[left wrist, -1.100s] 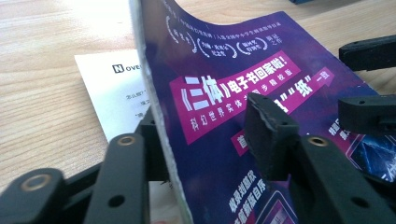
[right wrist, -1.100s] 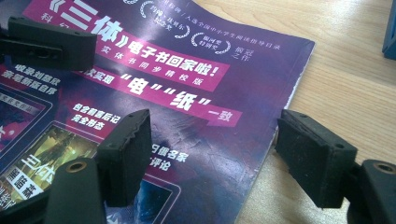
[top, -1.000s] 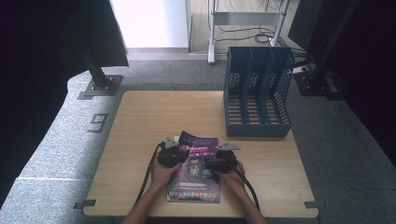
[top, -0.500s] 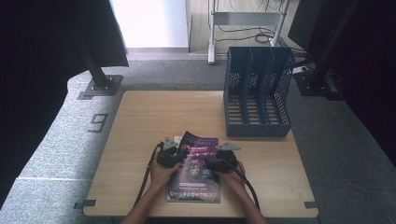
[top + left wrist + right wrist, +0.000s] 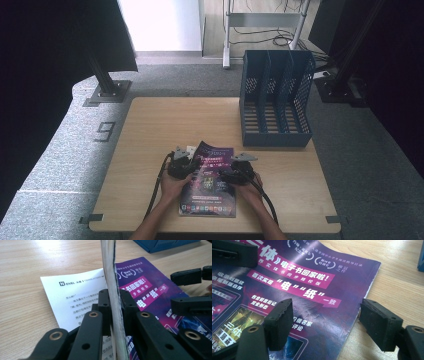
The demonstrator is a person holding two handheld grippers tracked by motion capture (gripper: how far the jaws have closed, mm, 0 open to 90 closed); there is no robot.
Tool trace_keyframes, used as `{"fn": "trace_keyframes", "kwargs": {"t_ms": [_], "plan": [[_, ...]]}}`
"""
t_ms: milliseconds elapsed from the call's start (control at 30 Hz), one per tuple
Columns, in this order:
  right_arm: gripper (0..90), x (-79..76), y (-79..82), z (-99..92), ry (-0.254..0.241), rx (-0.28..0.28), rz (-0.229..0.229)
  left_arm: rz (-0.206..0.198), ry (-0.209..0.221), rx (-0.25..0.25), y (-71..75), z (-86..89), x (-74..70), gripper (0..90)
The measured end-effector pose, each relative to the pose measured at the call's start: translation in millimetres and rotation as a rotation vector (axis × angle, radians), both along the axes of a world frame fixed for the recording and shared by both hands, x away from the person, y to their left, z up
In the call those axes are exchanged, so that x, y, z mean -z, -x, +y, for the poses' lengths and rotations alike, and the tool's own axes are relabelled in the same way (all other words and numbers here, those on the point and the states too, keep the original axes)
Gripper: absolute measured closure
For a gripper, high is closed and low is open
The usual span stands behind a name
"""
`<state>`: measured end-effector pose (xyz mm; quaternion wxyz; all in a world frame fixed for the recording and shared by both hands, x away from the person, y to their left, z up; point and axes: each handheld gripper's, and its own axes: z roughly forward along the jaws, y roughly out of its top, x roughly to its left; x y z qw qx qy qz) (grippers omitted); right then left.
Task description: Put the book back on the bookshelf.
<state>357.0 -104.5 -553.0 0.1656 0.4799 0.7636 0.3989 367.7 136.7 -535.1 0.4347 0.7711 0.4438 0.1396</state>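
A magazine with a purple cover (image 5: 210, 192) lies near the table's front edge, between both hands. My left gripper (image 5: 115, 298) has just been closing, and its jaws now pinch a raised sheaf of the magazine's pages (image 5: 110, 270) that stands on edge between them. A white printed page (image 5: 75, 295) lies flat to one side of the sheaf and the purple cover (image 5: 150, 287) to the other. In the high view the left gripper (image 5: 190, 162) is at the magazine's left edge. My right gripper (image 5: 328, 317) hovers open over the cover's (image 5: 312, 287) right edge, one jaw over the cover and one over the wood.
A blue three-slot file holder (image 5: 275, 100) stands at the table's back right. Bare wooden tabletop (image 5: 175, 120) stretches behind and to the left of the magazine. Black stands and cables are on the floor beyond the table.
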Motion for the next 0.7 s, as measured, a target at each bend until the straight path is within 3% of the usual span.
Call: {"fn": "trace_keyframes", "kwargs": {"t_ms": [200,533,700], "plan": [[27.2,-0.1,-0.3,-0.9,-0.003,-0.004,0.002,-0.016,0.044,0.023,2.8,1.0,-5.5,86.3],[27.2,-1.0,-1.7,-4.5,-0.017,-0.004,0.016,-0.035,0.068,0.065,6.4,-0.7,-18.5,87.4],[27.1,-2.2,-3.8,-11.7,-0.036,0.017,0.023,-0.064,0.083,0.084,10.4,-3.1,-25.5,87.5]]}}
